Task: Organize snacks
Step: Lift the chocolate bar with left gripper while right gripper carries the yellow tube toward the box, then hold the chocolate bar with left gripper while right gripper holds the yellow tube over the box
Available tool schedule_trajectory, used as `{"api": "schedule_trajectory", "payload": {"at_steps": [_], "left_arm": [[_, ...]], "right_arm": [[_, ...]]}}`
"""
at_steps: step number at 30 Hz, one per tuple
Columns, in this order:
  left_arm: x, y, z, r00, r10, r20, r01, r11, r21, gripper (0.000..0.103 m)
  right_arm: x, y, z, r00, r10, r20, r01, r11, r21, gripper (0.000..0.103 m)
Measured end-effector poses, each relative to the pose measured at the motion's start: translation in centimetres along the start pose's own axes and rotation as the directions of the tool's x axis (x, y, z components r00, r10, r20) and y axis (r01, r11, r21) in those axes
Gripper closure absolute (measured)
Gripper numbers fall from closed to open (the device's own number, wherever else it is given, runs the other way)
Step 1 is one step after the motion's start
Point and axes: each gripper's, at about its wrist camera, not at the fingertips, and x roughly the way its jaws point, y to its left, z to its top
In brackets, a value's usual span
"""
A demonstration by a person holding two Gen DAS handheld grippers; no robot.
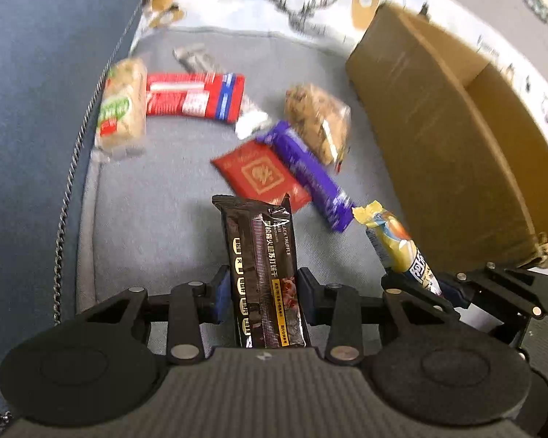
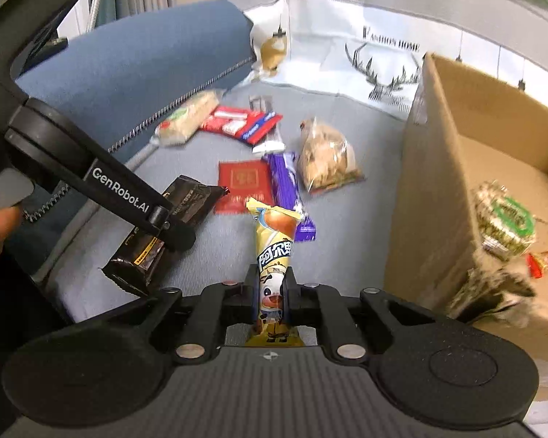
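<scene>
Snacks lie scattered on grey cushion fabric (image 1: 157, 189) beyond the fingers. In the left wrist view, the left gripper (image 1: 263, 292) is clamped on a glossy black cracker packet (image 1: 263, 273) standing upright between its fingers; an open brown cardboard box (image 1: 438, 138) sits right of them. In the right wrist view, the right gripper (image 2: 272, 288) pinches a slim yellow cartoon-cow wrapper (image 2: 274, 255); right of its fingers the box holds a green-labelled clear packet (image 2: 504, 219) and small red sweets (image 2: 544, 259).

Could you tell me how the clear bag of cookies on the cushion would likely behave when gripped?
The clear bag of cookies looks lumpy and loosely filled, so it would probably sag and shift. Its glossy film may slip, and the cookies seem breakable under a hard squeeze.
</scene>
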Motion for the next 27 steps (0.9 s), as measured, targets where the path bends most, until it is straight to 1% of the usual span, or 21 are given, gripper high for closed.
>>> {"api": "schedule_trajectory", "payload": {"at_steps": [5, 10, 14, 17, 20, 24, 27], "left_arm": [[-2.3, -0.1, -0.4, 0.993, -0.011, 0.117, 0.011, 1.000, 0.003, 0.061], [-3.9, -0.3, -0.9, 0.976, -0.021, 0.215, 0.019, 1.000, 0.009, 0.061], [-4.7, -0.4, -1.3, 0.965, -0.045, 0.259, 0.042, 0.999, 0.017, 0.061], [-5.2, -0.4, -1.4, 0.956, -0.076, 0.284, 0.072, 0.997, 0.023, 0.061], [-5.5, -0.6, -1.5, 0.948, -0.093, 0.305, 0.087, 0.996, 0.033, 0.061], [-6.2, -1.2, -1.9, 0.933, -0.098, 0.347, 0.079, 0.994, 0.071, 0.061], [-6.7, -1.5, -2.2, 0.920, -0.096, 0.380, 0.067, 0.994, 0.088, 0.061]], "right_arm": [[-2.0, -0.1, 0.2, 0.996, -0.008, 0.090, 0.010, 1.000, -0.013, 0.091], [-4.2, -0.9, 0.6, 0.986, -0.012, 0.166, 0.011, 1.000, 0.005, 0.091], [-6.3, -2.1, 1.0, 0.975, -0.024, 0.219, 0.017, 0.999, 0.033, 0.091], [-8.1, -3.1, 1.4, 0.966, -0.041, 0.254, 0.027, 0.998, 0.057, 0.091], [-10.1, -4.5, 2.0, 0.953, -0.064, 0.298, 0.046, 0.997, 0.068, 0.091], [-11.9, -7.2, 2.5, 0.930, -0.101, 0.353, 0.075, 0.993, 0.087, 0.091], [-12.3, -10.1, 2.2, 0.913, -0.140, 0.383, 0.090, 0.985, 0.145, 0.091]]}}
